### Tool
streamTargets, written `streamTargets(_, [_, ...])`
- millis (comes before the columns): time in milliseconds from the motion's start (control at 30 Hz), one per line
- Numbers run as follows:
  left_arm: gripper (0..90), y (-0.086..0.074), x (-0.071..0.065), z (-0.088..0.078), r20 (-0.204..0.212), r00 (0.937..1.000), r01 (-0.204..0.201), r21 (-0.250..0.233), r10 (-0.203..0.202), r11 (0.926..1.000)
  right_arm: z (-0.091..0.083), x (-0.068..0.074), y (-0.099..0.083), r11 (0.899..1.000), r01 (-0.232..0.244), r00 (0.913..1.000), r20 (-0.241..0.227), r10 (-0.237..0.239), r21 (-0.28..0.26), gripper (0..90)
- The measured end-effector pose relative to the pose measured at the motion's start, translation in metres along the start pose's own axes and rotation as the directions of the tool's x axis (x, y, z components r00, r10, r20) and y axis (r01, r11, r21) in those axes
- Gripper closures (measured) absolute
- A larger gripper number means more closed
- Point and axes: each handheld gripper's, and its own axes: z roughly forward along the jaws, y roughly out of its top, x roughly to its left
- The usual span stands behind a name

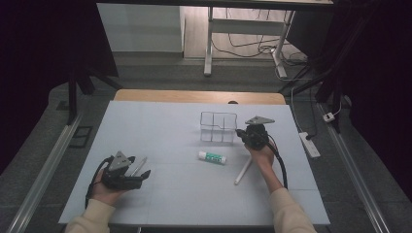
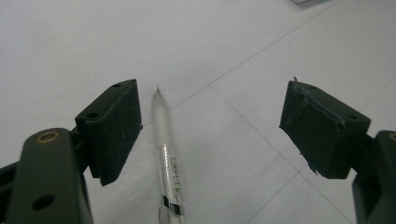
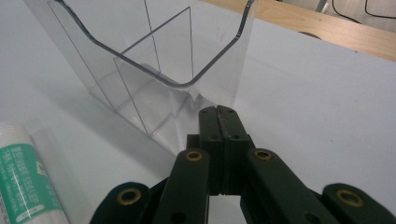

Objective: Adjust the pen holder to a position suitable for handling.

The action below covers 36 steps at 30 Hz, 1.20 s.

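My right tool point(image 3: 223, 122) is fully closed, empty, beside the clear organizer point(image 3: 154, 60). My left tool point(image 2: 210, 126) is wide open around the pen point(image 2: 168, 158) on the counter point(image 1: 160, 136). Step: grasping. Next: close on it.

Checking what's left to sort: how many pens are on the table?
2. One pen lies between the open left tongs; another lies by the right hand, near the glue stick. None seems hidden.

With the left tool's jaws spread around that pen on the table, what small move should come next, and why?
Probably shift the left tool sideways to center the pen, then close. Its jaws stand open, and the pen lies flat close to one pad, far from the other.
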Motion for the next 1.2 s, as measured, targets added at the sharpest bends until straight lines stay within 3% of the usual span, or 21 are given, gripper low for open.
streamTargets(533, [20.7, 0.000, 0.000, 0.001, 0.001, 1.0000, 0.002, 0.003, -0.002, 1.0000, 0.006, -0.001, 0.004, 1.000, -0.010, 0.9999, 0.008, 0.010, -0.014, 89.3])
streamTargets(1200, [20.7, -0.001, 0.001, 0.001, -0.003, 1.0000, 0.007, 0.008, -0.006, 0.9999, 0.025, 0.015, 0.017, 1.000, 0.011, 0.9997, -0.020, -0.011, -0.010, 89.2])
